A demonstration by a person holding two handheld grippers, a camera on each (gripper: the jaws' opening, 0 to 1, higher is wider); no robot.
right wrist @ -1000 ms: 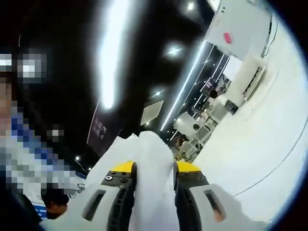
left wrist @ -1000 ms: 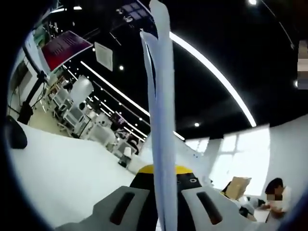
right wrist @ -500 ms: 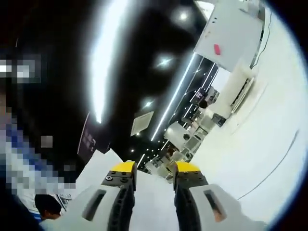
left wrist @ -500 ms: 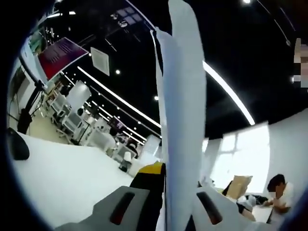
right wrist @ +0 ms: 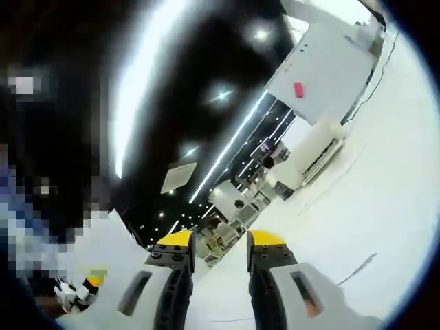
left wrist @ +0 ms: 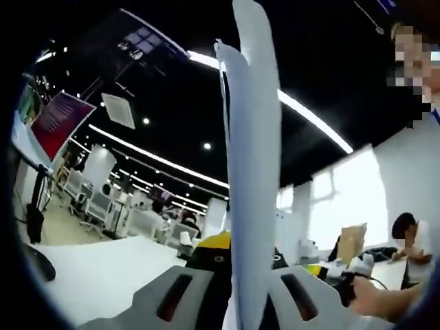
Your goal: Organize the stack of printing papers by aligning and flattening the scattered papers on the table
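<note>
Largest: white table [right wrist: 385, 206], takes up the right side of the right gripper view; in the left gripper view its bare top runs along the lower left. Dark ceiling above in both views, with long light strips [left wrist: 309, 120] and small spot lamps.

Stack of printing papers [left wrist: 251, 165]: seen edge-on in the left gripper view, standing up from between the jaws to the top of the frame. At least two separate sheet edges visible near the top; exact sheet count can't be read. The stack is off the table surface here, carried by the claw.

Left gripper [left wrist: 237, 258]: clenched on the paper stack, jaws pressed against it from both sides, yellow tips just visible.

Right gripper [right wrist: 215, 240]: released, two jaws apart with a clear gap, nothing between the yellow tips; table and background visible through the gap.

Containers: one brown cardboard box [left wrist: 349, 240] on a far desk at the right of the left gripper view; contents can't be seen.

Other: one magenta sign board [left wrist: 58, 117] upper left, one white ceiling panel [left wrist: 119, 110], rows of white desks with chairs far back. A hand [left wrist: 364, 295] at lower right edge. One white panel with a small red mark [right wrist: 299, 89] in the right gripper view.
</note>
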